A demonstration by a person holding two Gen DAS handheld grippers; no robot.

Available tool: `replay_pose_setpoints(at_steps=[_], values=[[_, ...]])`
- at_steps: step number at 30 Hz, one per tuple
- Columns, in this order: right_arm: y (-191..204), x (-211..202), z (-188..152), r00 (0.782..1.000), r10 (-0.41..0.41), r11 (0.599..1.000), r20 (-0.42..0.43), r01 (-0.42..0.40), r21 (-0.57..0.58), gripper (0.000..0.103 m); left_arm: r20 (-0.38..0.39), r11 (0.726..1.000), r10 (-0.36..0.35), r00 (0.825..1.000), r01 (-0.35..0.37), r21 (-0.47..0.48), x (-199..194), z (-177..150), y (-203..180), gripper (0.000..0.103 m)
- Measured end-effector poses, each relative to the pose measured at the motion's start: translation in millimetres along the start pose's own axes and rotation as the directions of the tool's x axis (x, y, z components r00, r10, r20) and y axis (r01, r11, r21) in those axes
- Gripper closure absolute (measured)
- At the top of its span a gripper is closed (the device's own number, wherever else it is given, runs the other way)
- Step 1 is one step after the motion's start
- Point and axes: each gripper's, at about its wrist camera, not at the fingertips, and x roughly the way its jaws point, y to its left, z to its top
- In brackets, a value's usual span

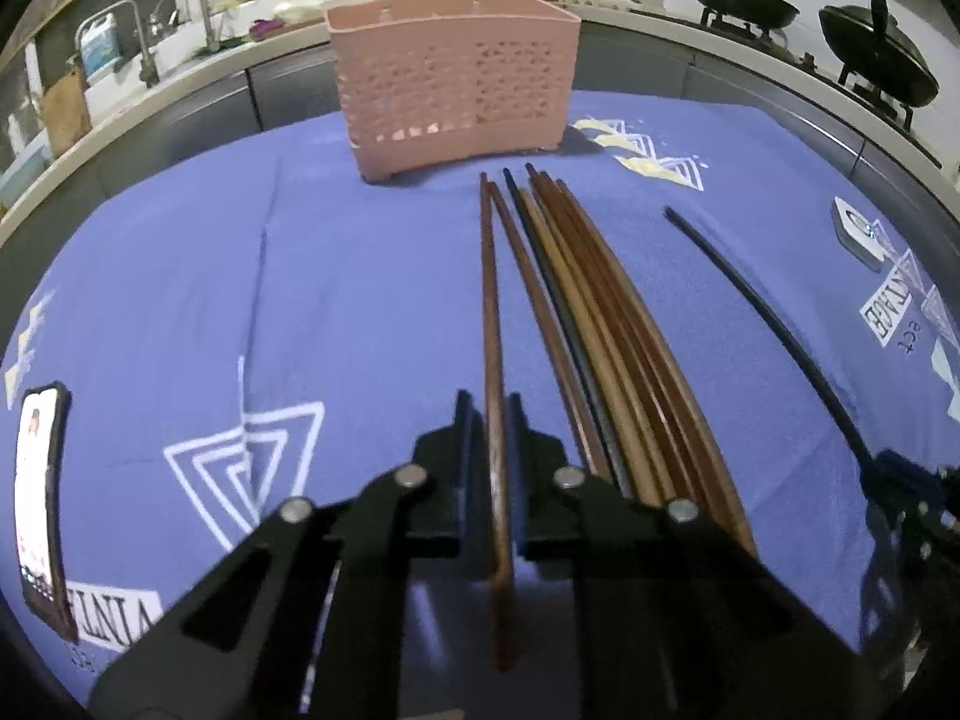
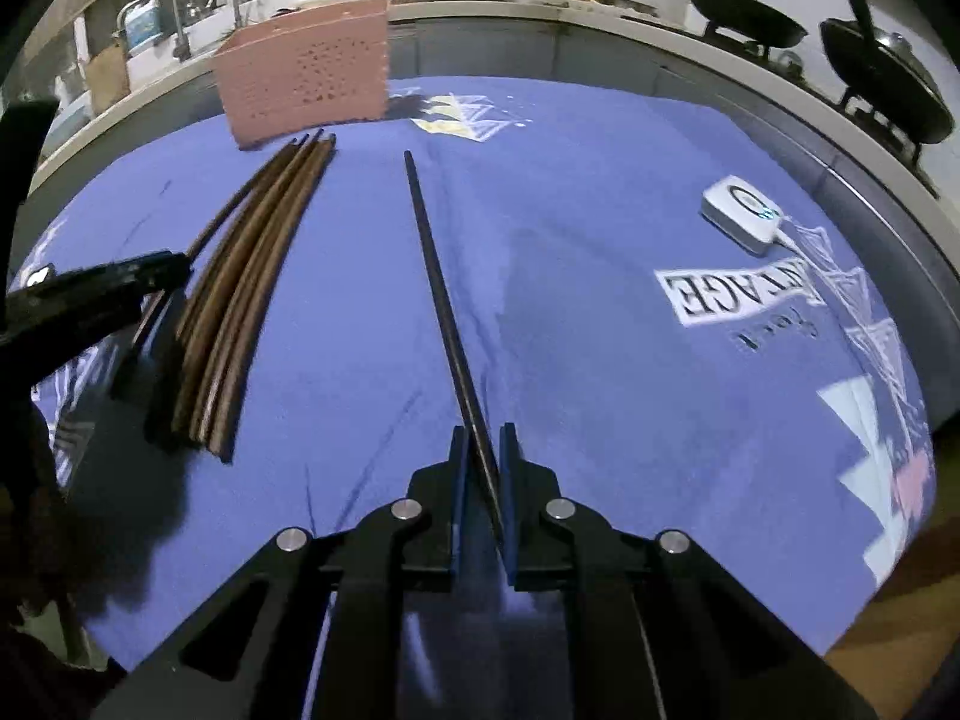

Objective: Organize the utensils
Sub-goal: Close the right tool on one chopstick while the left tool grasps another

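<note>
On the blue cloth [image 1: 360, 276], the left gripper [image 1: 487, 414] is clamped on a brown chopstick [image 1: 489, 300] beside the pile [image 1: 600, 312]; the right gripper [image 2: 483, 444] pinches a black chopstick [image 2: 432, 252]. Pickup looks done; next, both likely need lifting and tipping into the pink basket [image 1: 450, 78].

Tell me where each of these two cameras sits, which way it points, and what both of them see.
Left wrist view: sits behind the left gripper, looking forward and down along its fingers, shut on a brown wooden chopstick, toward the pink perforated plastic basket.
Right wrist view: sits behind the right gripper, fingers shut on a black chopstick; the left gripper shows at left.
Shared: basket, brown chopstick bundle, blue printed cloth, black chopstick.
</note>
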Motion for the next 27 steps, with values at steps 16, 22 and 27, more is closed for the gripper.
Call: replay_pose_setpoints(at_steps=[16, 22, 27], values=[[-12, -8, -7, 0.999, 0.021, 0.997, -0.029, -0.019, 0.077, 0.094, 0.004, 0.998, -0.045, 0.999, 0.045, -0.038, -5, -8, 17, 0.097], [-15, -11, -12, 0.997, 0.073, 0.993, -0.026, -0.07, 0.098, 0.092, -0.017, 0.993, -0.063, 0.998, 0.061, -0.096, -15, -20, 31, 0.096], [-14, -3, 6, 0.989, 0.14, 0.988, -0.056, -0.136, 0.068, 0.056, -0.048, 0.995, -0.056, 0.997, 0.052, -0.082, -15, -13, 26, 0.038]])
